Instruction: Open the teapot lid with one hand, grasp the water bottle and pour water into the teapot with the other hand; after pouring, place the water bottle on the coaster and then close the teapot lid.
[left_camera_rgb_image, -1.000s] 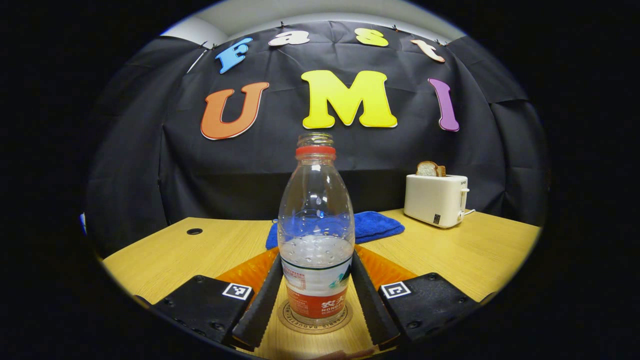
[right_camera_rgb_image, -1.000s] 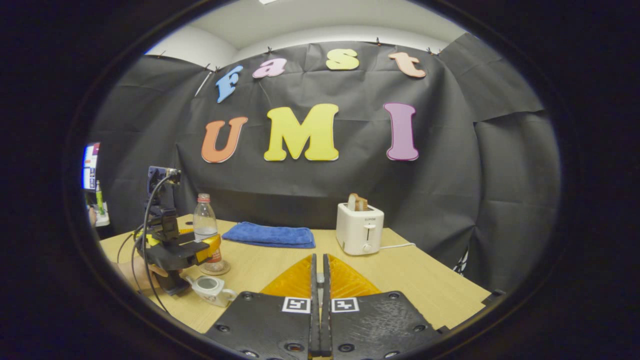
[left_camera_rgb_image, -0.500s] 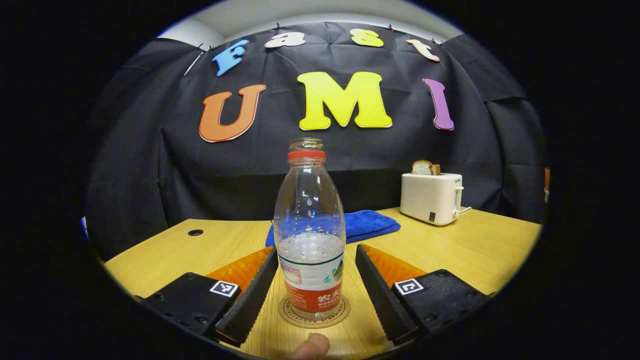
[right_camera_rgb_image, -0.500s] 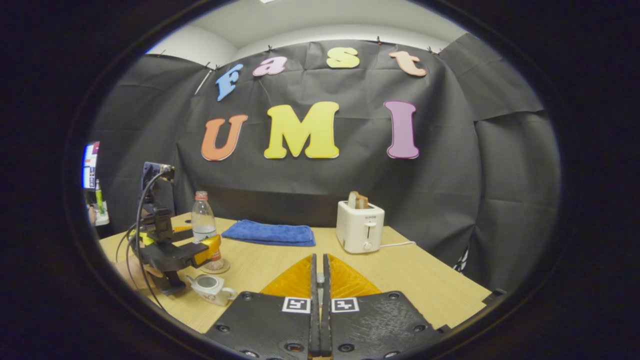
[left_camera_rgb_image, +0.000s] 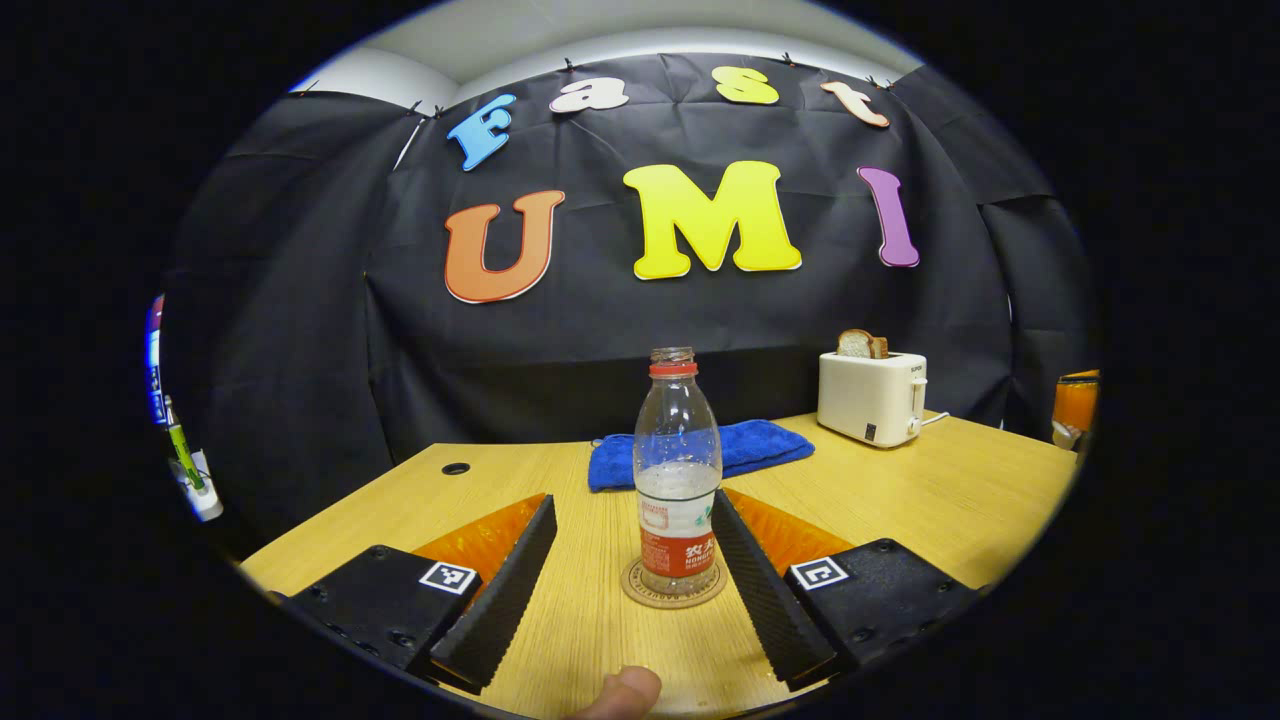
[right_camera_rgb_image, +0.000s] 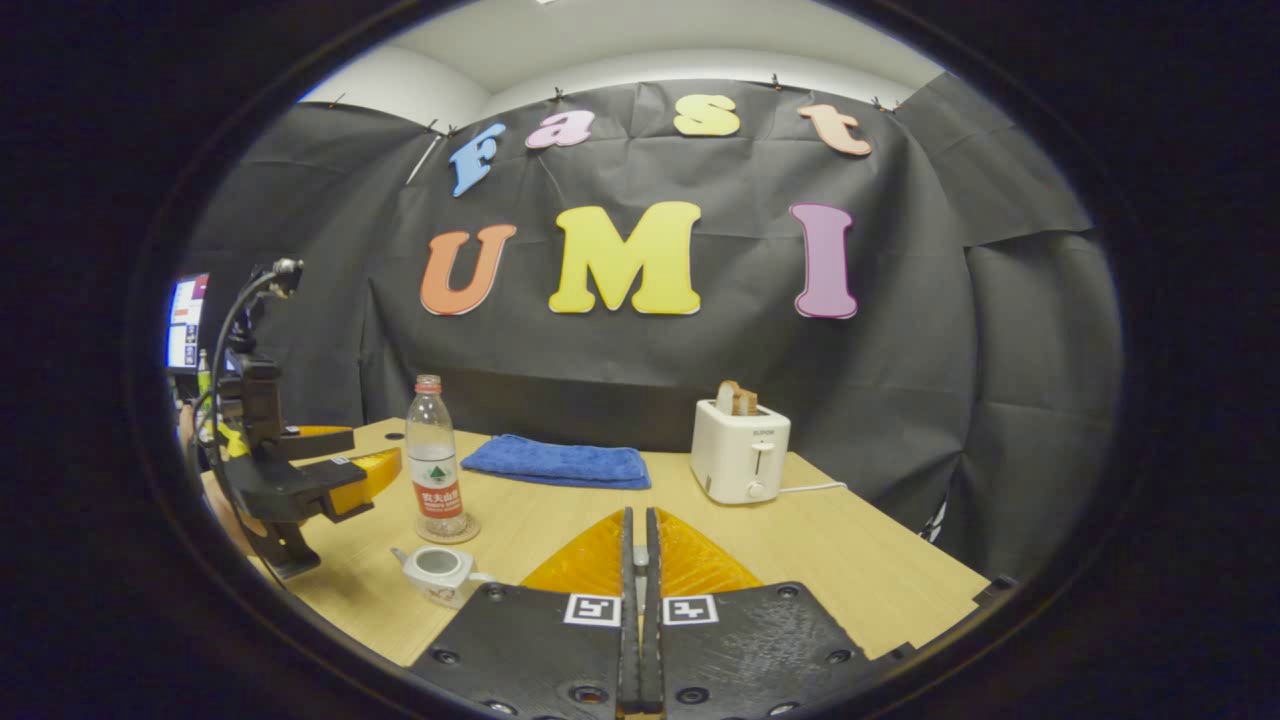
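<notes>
A: The left gripper view is taken low over the pale wooden table (left_camera_rgb_image: 930, 500), facing the black cloth wall, with the clear plastic water bottle (left_camera_rgb_image: 678, 470) seen close, straight ahead.

B: From the right gripper view the same bottle (right_camera_rgb_image: 436, 455) is seen farther off, to the left. The blue folded towel (right_camera_rgb_image: 560, 461) and white toaster (right_camera_rgb_image: 740, 452) are shared.

Recording booth — black cloth wall (right_camera_rgb_image: 900, 330), wooden table (right_camera_rgb_image: 850, 570), toaster (right_camera_rgb_image: 740, 464)
</notes>
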